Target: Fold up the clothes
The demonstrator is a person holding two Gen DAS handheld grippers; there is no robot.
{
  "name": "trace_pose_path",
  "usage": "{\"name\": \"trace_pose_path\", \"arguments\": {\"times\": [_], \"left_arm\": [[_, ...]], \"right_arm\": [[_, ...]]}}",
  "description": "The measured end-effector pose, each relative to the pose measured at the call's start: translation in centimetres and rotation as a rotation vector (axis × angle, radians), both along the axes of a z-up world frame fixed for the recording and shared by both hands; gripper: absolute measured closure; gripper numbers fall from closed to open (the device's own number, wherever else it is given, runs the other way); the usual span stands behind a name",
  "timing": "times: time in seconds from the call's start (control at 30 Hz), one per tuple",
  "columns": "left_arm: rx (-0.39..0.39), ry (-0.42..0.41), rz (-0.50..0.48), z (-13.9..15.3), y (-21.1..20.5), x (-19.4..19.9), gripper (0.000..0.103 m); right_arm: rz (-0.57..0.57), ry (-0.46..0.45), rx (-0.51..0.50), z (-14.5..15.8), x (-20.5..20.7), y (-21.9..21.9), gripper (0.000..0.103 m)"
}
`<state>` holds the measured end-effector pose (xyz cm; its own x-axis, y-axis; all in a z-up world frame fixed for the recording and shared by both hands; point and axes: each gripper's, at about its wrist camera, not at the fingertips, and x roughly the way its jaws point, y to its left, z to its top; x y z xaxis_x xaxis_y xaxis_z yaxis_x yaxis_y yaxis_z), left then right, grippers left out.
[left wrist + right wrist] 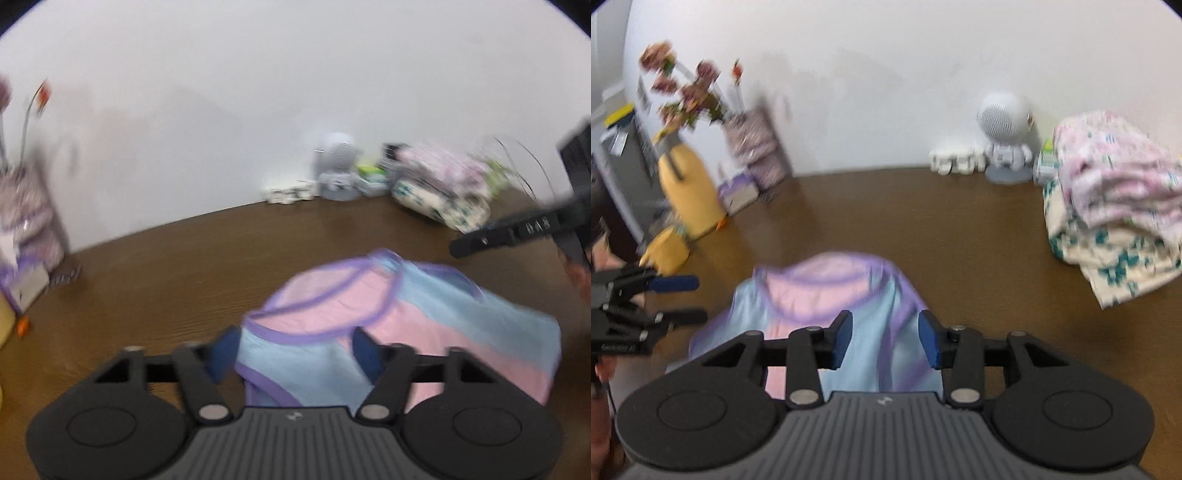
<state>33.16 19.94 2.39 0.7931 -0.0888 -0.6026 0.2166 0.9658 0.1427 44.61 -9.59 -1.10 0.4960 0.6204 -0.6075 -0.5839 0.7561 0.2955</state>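
A small pink and light-blue garment [388, 314] with purple trim lies bunched on the brown wooden table [184, 266]. In the left wrist view my left gripper [295, 352] stands open over the garment's near edge, blue pads apart, cloth showing between them but not pinched. The right gripper [480, 243] reaches in from the right edge, above the table beyond the garment. In the right wrist view the right gripper [886, 341] is open over the same garment [827, 291], cloth visible between its pads. The left gripper [679, 299] sits at the garment's left side, jaws apart.
A stack of folded patterned clothes [1115, 206] lies at the back right. A white round-headed figure [1004, 125] and small white items [955, 158] stand against the wall. Flowers [683, 92], a yellow toy [687, 192] and boxes [753, 147] crowd the back left.
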Motion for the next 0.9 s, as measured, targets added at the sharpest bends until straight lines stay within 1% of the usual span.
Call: {"name": "trace_pose_path", "arguments": {"times": [0.03, 0.07, 0.1, 0.2, 0.27, 0.33, 0.4, 0.5, 0.63, 0.73, 0.8, 0.83, 0.9], "left_arm": [[0.024, 0.010, -0.023, -0.4, -0.7, -0.3, 0.072], [0.047, 0.021, -0.046, -0.8, -1.4, -0.7, 0.082], [0.071, 0.031, -0.069, -1.3, -2.1, -1.0, 0.086], [0.134, 0.067, -0.117, -2.7, -3.7, -1.4, 0.086], [0.155, 0.078, -0.127, -3.3, -4.0, -1.4, 0.085], [0.171, 0.086, -0.136, -3.8, -4.2, -1.4, 0.086], [0.177, 0.085, -0.137, -4.0, -4.3, -1.6, 0.086], [0.183, 0.082, -0.139, -4.0, -4.2, -1.7, 0.085], [0.170, 0.082, -0.142, -4.1, -4.0, -1.4, 0.085], [0.154, 0.084, -0.144, -4.0, -3.7, -1.4, 0.085], [0.147, 0.086, -0.144, -4.0, -3.6, -1.4, 0.085], [0.146, 0.086, -0.143, -3.9, -3.6, -1.4, 0.085], [0.143, 0.087, -0.139, -3.9, -3.6, -1.3, 0.084]], "right_arm": [[0.010, 0.007, -0.009, -0.3, -0.3, -0.3, 0.064], [0.019, 0.014, -0.018, -0.5, -0.6, -0.6, 0.066], [0.028, 0.021, -0.027, -0.8, -0.9, -0.9, 0.070], [0.046, 0.031, -0.043, -1.4, -1.6, -1.5, 0.072], [0.052, 0.002, -0.029, -1.0, -1.3, -1.3, 0.072], [0.065, -0.022, -0.023, -0.6, 0.0, -0.4, 0.072], [0.081, -0.013, -0.015, -0.6, 1.9, 1.0, 0.075], [0.085, 0.032, -0.027, -1.5, 4.4, 2.6, 0.081], [0.074, 0.083, -0.043, -2.8, 5.5, 3.2, 0.082], [0.067, 0.111, -0.006, -3.1, 5.9, 2.7, 0.082], [0.068, 0.133, 0.014, -3.3, 6.1, 2.5, 0.097], [0.071, 0.145, 0.026, -3.4, 6.2, 2.5, 0.099], [0.061, 0.150, 0.039, -3.4, 6.4, 2.2, 0.100]]}}
